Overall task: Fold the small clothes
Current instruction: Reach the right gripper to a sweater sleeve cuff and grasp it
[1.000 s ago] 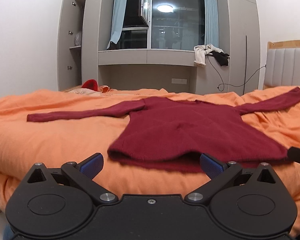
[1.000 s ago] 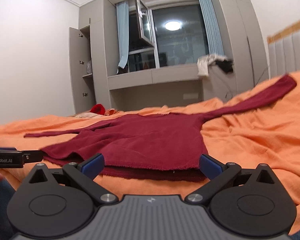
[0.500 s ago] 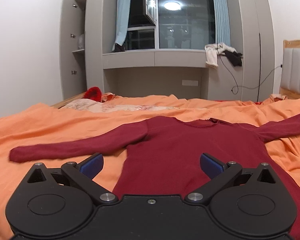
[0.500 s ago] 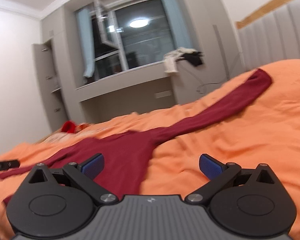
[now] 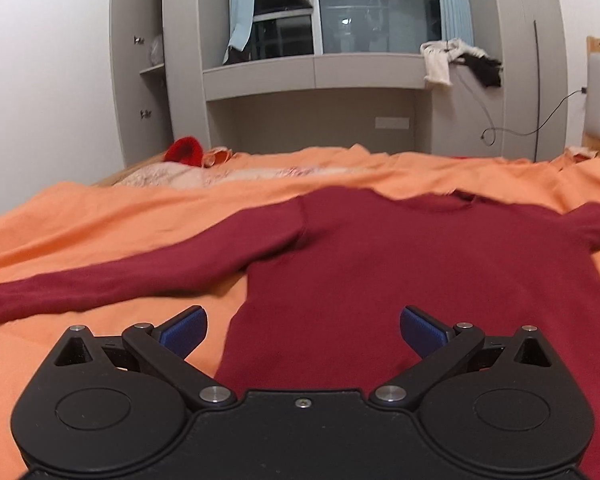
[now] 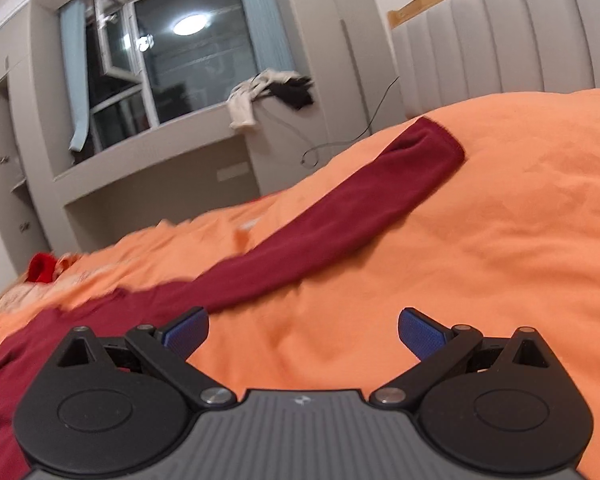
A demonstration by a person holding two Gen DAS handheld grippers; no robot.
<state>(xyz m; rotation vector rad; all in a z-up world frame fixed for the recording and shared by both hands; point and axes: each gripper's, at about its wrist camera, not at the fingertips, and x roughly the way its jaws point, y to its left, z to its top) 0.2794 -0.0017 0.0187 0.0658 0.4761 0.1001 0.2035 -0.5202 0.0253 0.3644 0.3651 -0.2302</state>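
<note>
Below, both tools wide, left tool (image 5: pixel 302 330), right tool (image 6: pixel 303 332); sweater (image 5: pixel 400 280) hem hidden (body blurred).

Sweater (image 5: pixel 400 272) flat on bedspread (image 5: pixel 100 220) (sleeves out sideways), window (image 5: pixel 364 4) behind.

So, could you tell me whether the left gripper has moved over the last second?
Yes. The left gripper has gone forward over the sweater: its hem has dropped out of view beneath the fingers, and the window looms larger.
</note>
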